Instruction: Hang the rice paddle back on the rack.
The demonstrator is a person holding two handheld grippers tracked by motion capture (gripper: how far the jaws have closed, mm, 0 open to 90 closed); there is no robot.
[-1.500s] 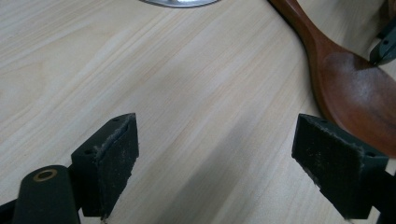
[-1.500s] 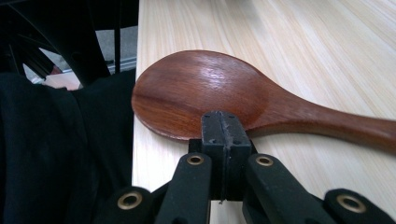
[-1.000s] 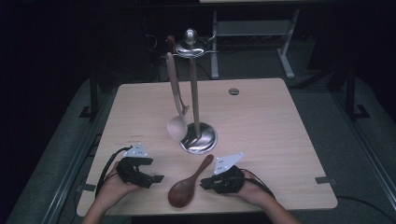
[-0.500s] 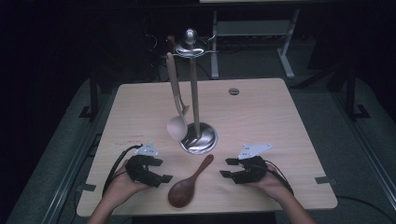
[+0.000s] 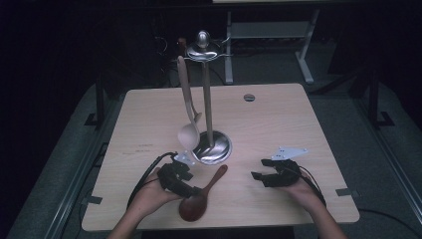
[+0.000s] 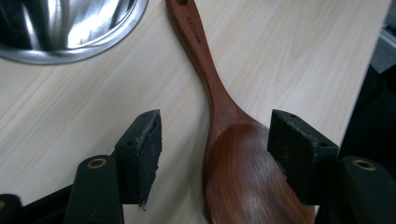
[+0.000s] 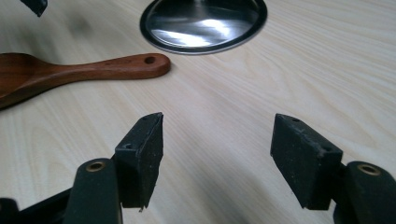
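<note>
Our left gripper [image 6: 212,154] low at the near edge, jaws just closing yet apart astride the dark wooden spoon [image 6: 233,163]; our right gripper [image 7: 215,158] parted, just opening over bare table [image 7: 299,70].

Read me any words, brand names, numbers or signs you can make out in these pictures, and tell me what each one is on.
Dark wooden spoon, upper handle, left gripper view: a short engraved mark, too small and blurred to read.
Table, left part, high view: faint dark marks, too small to tell whether they are writing.
Metal utensil stand, hanging pale spoon: no text seen.
</note>
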